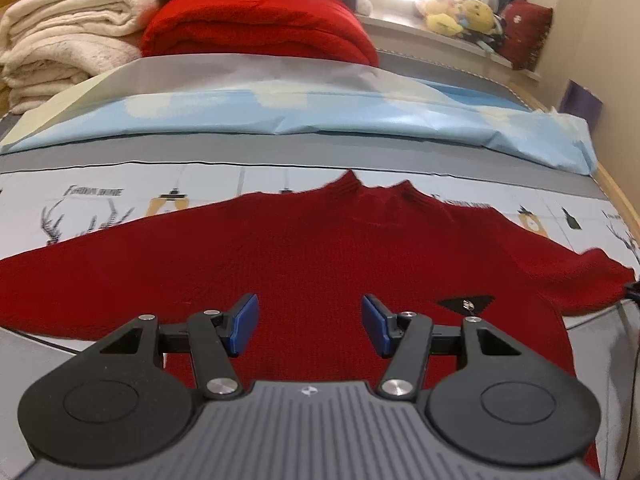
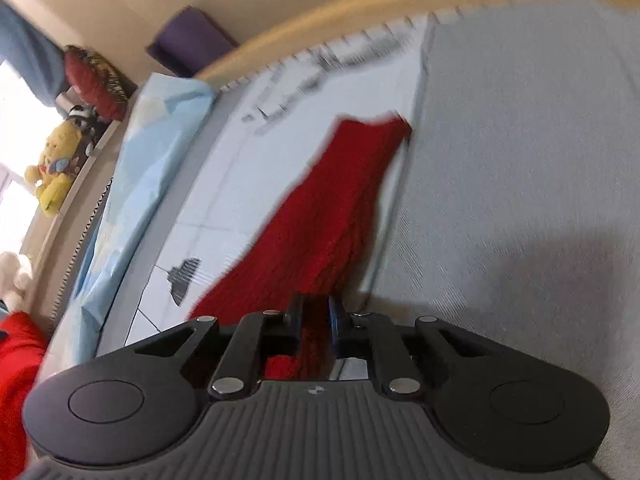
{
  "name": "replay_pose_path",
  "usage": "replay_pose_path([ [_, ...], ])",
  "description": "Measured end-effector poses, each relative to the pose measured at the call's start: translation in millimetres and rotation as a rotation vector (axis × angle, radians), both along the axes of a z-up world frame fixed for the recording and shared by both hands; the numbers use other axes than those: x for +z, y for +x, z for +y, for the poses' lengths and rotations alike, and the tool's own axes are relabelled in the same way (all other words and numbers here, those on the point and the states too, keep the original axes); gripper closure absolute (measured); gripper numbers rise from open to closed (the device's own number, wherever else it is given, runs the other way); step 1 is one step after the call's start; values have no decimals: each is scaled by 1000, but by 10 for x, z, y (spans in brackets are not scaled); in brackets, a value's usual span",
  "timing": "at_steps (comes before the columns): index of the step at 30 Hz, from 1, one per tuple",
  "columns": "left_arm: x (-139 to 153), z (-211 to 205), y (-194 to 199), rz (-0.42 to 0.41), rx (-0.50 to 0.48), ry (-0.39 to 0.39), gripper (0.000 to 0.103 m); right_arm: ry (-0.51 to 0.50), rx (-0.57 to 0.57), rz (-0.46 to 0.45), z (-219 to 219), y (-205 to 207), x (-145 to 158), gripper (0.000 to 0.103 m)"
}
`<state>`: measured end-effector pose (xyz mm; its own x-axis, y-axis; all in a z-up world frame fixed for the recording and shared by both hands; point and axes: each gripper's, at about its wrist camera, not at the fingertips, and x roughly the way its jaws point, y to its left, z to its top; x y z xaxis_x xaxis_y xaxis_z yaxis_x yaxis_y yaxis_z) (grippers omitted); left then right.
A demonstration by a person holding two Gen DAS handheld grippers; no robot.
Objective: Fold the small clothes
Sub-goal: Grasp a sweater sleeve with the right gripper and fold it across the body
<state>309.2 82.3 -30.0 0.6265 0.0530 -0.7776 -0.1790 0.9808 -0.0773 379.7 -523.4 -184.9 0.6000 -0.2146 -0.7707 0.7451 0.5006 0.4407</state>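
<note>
A dark red knit sweater [image 1: 304,256] lies spread flat on the bed, collar away from me, sleeves out to both sides, with a small black triangular label on its chest. My left gripper [image 1: 310,326] hovers above the sweater's lower middle, blue pads wide apart and empty. My right gripper [image 2: 314,326] is shut on the red sleeve [image 2: 332,208], which stretches away from the jaws across the printed sheet. The right wrist view is motion-blurred.
A folded light-blue sheet [image 1: 320,120] lies behind the sweater. Stacked cream towels [image 1: 68,36] and a folded bright red blanket [image 1: 256,24] sit at the back left. Plush toys [image 1: 460,12] line the window sill. The bed's wooden edge [image 1: 620,200] runs on the right.
</note>
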Motion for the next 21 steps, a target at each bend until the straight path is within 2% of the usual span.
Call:
replay_pose_path([
  [2,17,110,0,4,31,-9,41,-120,54,-26,198,134,231,92],
  [5,34,312,-13,13,88,-31,41,-366,213,-84,783,327,685,92],
  [7,53,447,-29,18,125,-54,41,-498,358,-180,1323,394,989,92],
  [10,87,628,-54,23,170,-64,41,-591,634,-348,2283,366,1293,92],
  [12,109,734,-72,23,195,-77,41,-559,824,-451,2928,241,1355,92],
  [13,119,779,-82,21,205,-82,41,-501,913,-485,3234,164,1334,92],
  [14,127,817,-91,22,214,-85,41,-439,980,-494,3461,108,1287,91],
  [16,146,878,-103,22,226,-95,41,-264,1130,-446,3886,40,1080,89],
  [17,155,908,-109,20,232,-99,41,-178,1186,-394,4053,12,941,89],
  [19,155,959,-112,26,246,-100,41,7,1289,-184,4333,-10,587,88],
  [20,152,997,-113,31,258,-108,41,54,1310,-66,4409,-19,445,88],
  [21,150,1033,-116,33,269,-121,41,51,1292,27,4436,-50,367,88],
])
